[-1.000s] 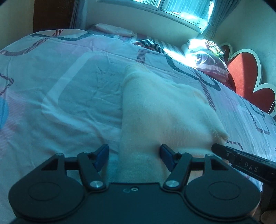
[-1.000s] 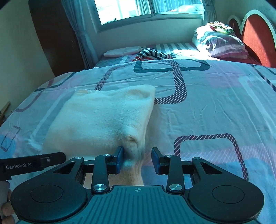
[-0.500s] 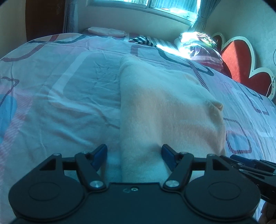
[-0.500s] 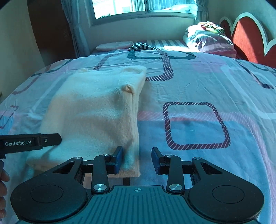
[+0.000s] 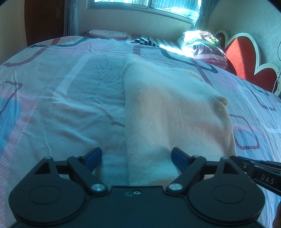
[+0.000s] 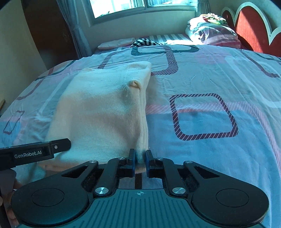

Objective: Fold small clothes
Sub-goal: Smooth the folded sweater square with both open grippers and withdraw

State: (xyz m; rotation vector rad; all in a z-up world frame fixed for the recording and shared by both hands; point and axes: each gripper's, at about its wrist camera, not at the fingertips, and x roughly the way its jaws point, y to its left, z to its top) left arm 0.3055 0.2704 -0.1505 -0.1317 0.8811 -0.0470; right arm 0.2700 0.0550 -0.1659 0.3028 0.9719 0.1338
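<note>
Sweater point(image 6: 105, 112): folded, on bed point(image 6: 202, 122). R gripper point(image 6: 140, 160) just clenched on near-right corner; L gripper point(image 5: 135, 157) just released, straddling near-left edge.

— What do you have around you?

— You face a wide bed point(image 6: 202, 105) under a pale cover printed with striped, rounded squares in pink and blue. A red headboard point(image 6: 249, 28) with a white scalloped edge stands at its right end, and you can see pillows point(image 6: 210, 31) piled in front of it.

— And the light?

— You get strong sun through the window point(image 6: 140, 5) in the far wall; it falls bright on the pillows. Curtains point(image 6: 70, 26) hang at both sides of the window, and a dark wooden panel point(image 5: 43, 19) stands left of them. The walls are pale cream.
</note>
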